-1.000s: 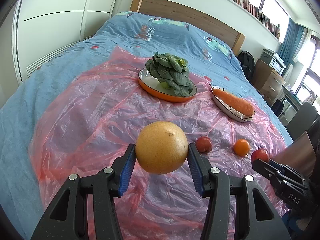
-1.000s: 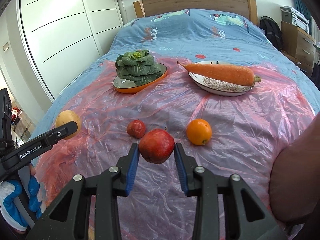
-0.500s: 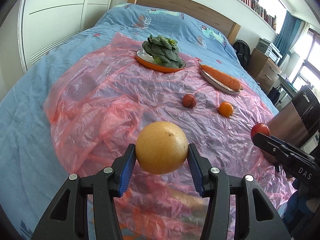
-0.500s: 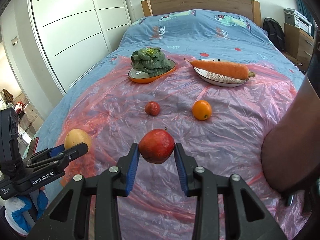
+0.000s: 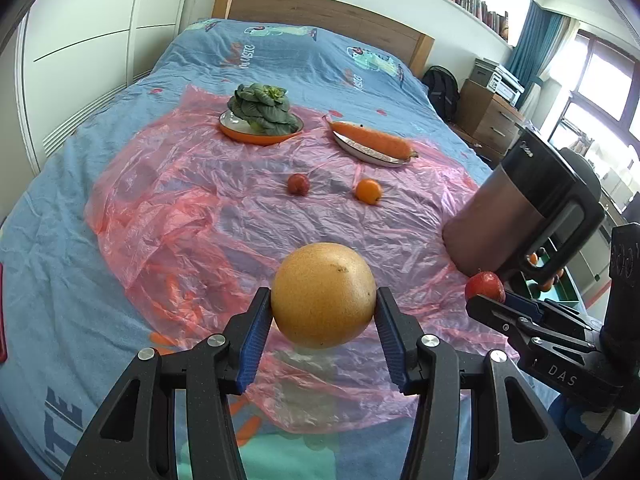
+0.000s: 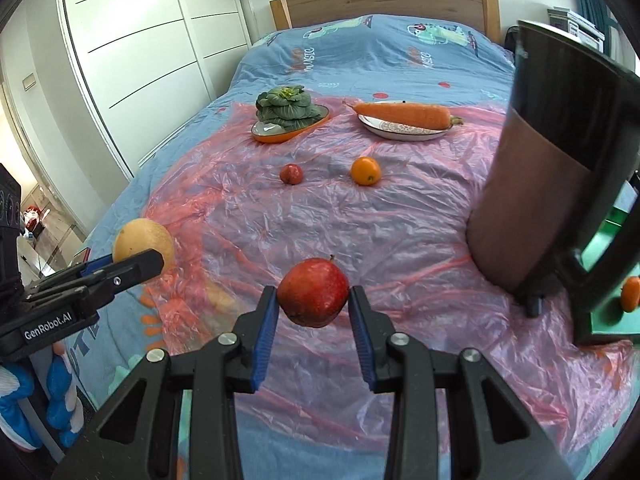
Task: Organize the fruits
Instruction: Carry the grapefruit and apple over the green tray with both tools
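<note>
Grapefruit (image 5: 323,294) is clamped in left gripper (image 5: 322,334), pomegranate (image 6: 313,292) clamped in right gripper (image 6: 313,334), both held above pink plastic sheet (image 6: 400,232) on bed. Orange (image 6: 365,171) and small red fruit (image 6: 291,174) are left lying on sheet.

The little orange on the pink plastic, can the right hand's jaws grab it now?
Probably not yet. The right gripper is already shut on the red apple, so it's full. The orange itself lies open, with nothing covering it.

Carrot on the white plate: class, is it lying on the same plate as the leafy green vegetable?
No: the carrot lies alone on the white plate, while the leafy green vegetable sits on a separate orange plate.
</note>
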### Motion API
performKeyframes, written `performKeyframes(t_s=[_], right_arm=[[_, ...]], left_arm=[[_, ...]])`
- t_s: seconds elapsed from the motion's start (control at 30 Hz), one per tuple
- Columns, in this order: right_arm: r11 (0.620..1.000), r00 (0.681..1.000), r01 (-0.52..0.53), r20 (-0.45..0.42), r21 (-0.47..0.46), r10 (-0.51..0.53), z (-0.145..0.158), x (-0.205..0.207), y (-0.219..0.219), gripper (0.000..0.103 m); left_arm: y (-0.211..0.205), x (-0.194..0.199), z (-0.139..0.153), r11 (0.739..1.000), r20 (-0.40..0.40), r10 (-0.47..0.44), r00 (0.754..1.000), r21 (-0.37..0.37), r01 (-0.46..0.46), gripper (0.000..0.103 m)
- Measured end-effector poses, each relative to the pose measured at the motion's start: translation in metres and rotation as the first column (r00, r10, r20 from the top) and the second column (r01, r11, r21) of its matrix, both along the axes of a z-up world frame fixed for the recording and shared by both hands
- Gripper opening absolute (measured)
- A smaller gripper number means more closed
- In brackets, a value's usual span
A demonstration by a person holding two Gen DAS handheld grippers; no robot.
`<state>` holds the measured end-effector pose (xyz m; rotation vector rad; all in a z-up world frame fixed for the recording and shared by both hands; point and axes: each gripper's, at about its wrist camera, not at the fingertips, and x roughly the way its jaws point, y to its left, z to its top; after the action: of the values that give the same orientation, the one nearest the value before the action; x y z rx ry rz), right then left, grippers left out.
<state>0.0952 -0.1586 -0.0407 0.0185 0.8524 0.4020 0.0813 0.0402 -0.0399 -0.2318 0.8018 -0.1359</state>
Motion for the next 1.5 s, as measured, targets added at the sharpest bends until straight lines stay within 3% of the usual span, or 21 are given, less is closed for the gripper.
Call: performKeyframes(t_s=[0.33,0.73,1.1,1.5], right_arm=[[0.998,0.998,0.059,0.037,0.003,-0.059,0.024,-0.048,-0.044,0.030],[0.986,0.984,0.161,0.064,0.036,-0.163,0.036,-0.087,-0.110,0.030],[0.952,0.952,0.293,0.073,0.085,-0.299,0.034,-0.091,-0.197,0.030],[0.873,0.877,0.466,0.059,0.144,-0.478,0.010,-0.062,-0.312,0.030]], left_arm=[[-0.042,-0.039,0.034,0.995,0.027,-0.098,0.995,0.011,0.098,0.046],[-0.104,-0.059,0.052,0.974,0.035,-0.224,0.974,0.028,0.223,0.046],[-0.192,-0.055,0.058,0.924,0.012,-0.381,0.924,0.047,0.381,0.046],[-0.298,-0.021,0.051,0.862,-0.005,-0.503,0.864,0.070,0.502,0.046]])
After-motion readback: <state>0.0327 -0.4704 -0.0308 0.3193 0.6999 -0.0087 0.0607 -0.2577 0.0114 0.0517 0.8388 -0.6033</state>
